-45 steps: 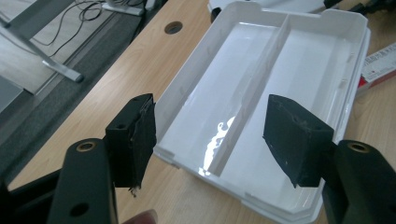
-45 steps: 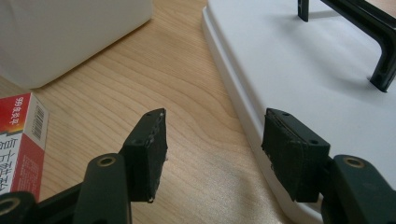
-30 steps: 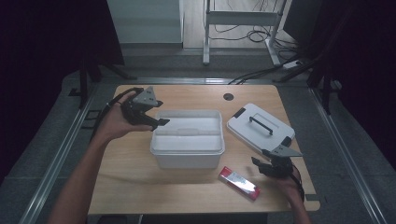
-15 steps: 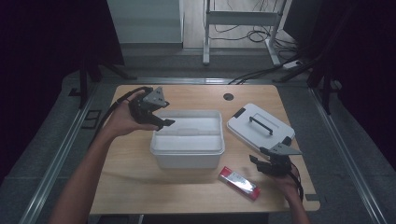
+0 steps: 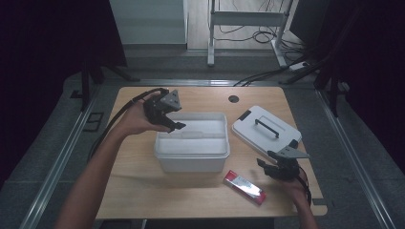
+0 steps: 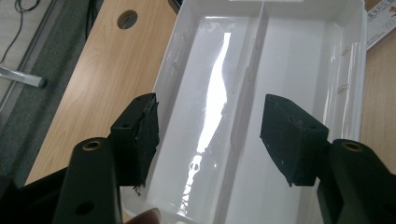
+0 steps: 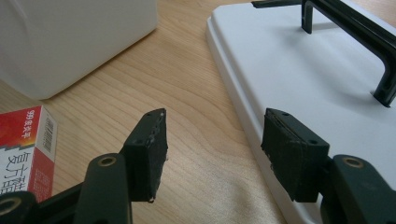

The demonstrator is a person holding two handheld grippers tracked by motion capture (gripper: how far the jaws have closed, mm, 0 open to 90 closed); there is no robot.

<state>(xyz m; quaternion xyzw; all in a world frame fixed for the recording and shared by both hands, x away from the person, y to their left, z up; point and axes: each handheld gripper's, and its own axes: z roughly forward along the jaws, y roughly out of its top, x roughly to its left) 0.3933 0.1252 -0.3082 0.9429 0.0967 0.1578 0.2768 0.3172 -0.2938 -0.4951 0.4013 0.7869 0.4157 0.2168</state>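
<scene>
Left tool (image 5: 173,121) raised, jaws wide and just closing slightly on nothing; right tool (image 5: 267,168) low, jaws apart.

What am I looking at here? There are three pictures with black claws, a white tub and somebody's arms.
A person holds a two-jaw claw tool in each hand; there is no robot arm. The high view looks down on a wooden table. The other two views come from cameras riding on the claws. The left claw hangs open over the back left corner of an empty white bin; its jaws have just been closing a little, with nothing gripped. The right claw hovers open, empty, near a white lid with a black handle. A red and white box lies in front of the bin.
</scene>
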